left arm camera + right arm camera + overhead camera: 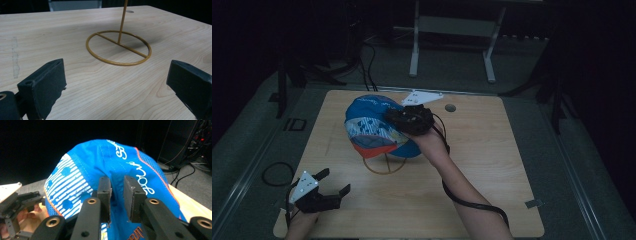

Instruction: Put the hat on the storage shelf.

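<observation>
1. Work in hand, as I read it: hanging a blue cap (374,127) on a wire stand (384,167) mid-table. Cap sits draped over the stand's top, so only the stand's ring base and a bit of the upright show under it in the high view.

2. Right gripper (117,188) is at the cap's far-right side, person's forearm coming in from the bottom edge. In the right gripper view the jaws stand a little apart w/ a fold of blue cloth between them; pads don't look to be pressing it, so I read the grip as let go, cloth just sitting in the gap. Makes sense if the cap now rests on the stand by its own weight.

3. Left gripper (329,186) is low at the near-left of the wooden table (492,165), well apart from the cap. Jaws spread wide, nothing in them. In the left gripper view it looks straight at the stand's ring base (118,47) and upright, prob. waiting, or ready to steady the base if the stand tips.

4. Cap looks a bit lopsided: orange-edged brim (374,149) hangs to the near side, crown bulges toward the far-left.

5. Risk, my guess: pulling the right gripper back w/ cloth snagged btwn the jaws could drag the cap off or tilt the light stand.
</observation>
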Available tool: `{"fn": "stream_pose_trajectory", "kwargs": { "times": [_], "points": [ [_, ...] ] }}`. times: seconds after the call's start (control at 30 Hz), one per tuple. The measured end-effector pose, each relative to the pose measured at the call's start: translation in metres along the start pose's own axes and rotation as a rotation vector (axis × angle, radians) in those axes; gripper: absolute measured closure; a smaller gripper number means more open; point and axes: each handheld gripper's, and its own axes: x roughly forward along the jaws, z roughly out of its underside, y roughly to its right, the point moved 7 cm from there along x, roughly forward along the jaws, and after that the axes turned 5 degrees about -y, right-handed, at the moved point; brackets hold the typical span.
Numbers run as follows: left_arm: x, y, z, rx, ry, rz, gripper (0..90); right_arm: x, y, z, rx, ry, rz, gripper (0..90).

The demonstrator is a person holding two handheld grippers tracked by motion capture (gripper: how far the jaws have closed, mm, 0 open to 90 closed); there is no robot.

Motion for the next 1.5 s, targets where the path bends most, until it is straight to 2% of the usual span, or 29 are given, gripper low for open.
{"fn": "stream_pose_trajectory", "kwargs": {
  "times": [0.37, 0.6, 0.77, 0.9, 1.13, 1.2, 1.37, 1.5],
  "points": [
    [0.000, 0.000, 0.001, 0.001, -0.005, 0.003, 2.8, 0.004, 0.007, 0.010, 0.027, -0.024, 0.000, 70.7],
    [0.001, 0.000, 0.001, 0.004, -0.002, 0.006, 2.8, 0.002, 0.008, 0.010, 0.030, -0.019, -0.007, 68.8],
    [0.001, 0.001, 0.001, 0.004, -0.002, 0.004, 2.8, -0.007, 0.003, 0.007, 0.015, 0.010, -0.016, 52.9],
    [0.000, 0.000, 0.000, 0.006, 0.002, 0.000, 2.8, -0.010, 0.002, 0.010, -0.005, 0.012, -0.015, 39.4],
    [0.001, 0.001, 0.001, 0.009, 0.003, -0.001, 2.8, -0.017, -0.002, 0.016, 0.014, 0.024, -0.059, 24.9],
    [0.001, 0.001, 0.000, 0.008, 0.006, 0.000, 2.8, -0.019, -0.004, 0.018, 0.022, 0.035, -0.088, 16.9],
    [0.001, 0.000, 0.000, 0.006, 0.005, -0.005, 2.8, -0.024, -0.006, 0.025, 0.018, 0.032, -0.103, 14.4],
    [0.001, 0.001, 0.001, 0.007, 0.006, -0.002, 2.8, -0.026, -0.007, 0.036, -0.009, 0.019, -0.098, 13.7]
  ]
}}
